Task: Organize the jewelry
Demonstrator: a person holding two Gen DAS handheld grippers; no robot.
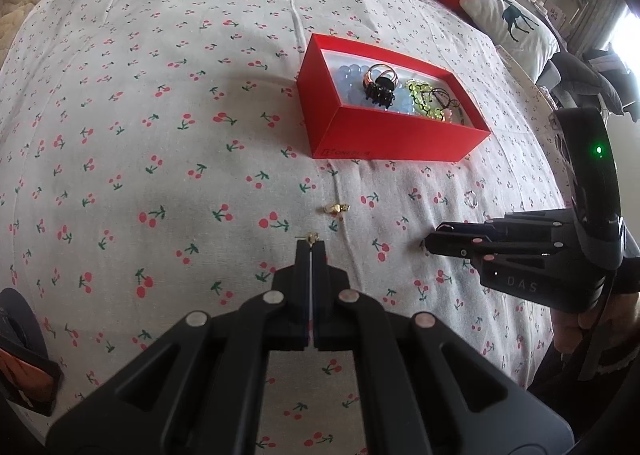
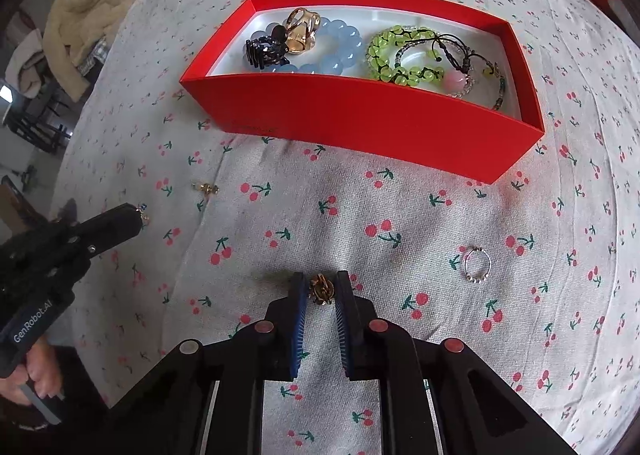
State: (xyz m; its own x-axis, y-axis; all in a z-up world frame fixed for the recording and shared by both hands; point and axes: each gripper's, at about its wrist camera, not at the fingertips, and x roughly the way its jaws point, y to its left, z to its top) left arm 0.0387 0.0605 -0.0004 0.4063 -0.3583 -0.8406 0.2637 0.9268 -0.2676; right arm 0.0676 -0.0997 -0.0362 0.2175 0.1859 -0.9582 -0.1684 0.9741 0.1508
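Low centre of the right wrist view: a small gold-coloured metal earring (image 2: 321, 289) sits between the blue ribbed pads of the right gripper (image 2: 321, 291), right down at the cherry-print bedsheet (image 2: 360, 215). The fingers (image 2: 301, 295) are drawn in close on either side of it and look to be pinching it. It is a tiny, light, hard piece, probably slick on its rounded faces, so it wants a hold across its widest part near the pad tips; the soft sheet beneath gives way, and a pinch too deep could catch cloth along with metal.

Lower centre of the left wrist view, the left gripper (image 1: 311, 245) has its fingers pressed fully together, and a second tiny gold stud (image 1: 312, 237) shows at the very tips, apparently nipped there. That hold looks marginal; a piece this small could squirt out.

Just above it in that frame, a loose gold earring piece (image 1: 336, 208) lies on the sheet. Toward the right of the right wrist view, a thin silver ring with small beads (image 2: 477, 263) lies flat, well apart from both grippers. It is thin and low, so it will be awkward to get under.

Further up the frame stands the red rectangular cardboard box (image 2: 360, 115), open, already holding a pale blue bead bracelet (image 2: 340, 51), a green bead bracelet (image 2: 386, 55), a black claw clip (image 2: 264, 49) and a gold ring (image 2: 302, 29).
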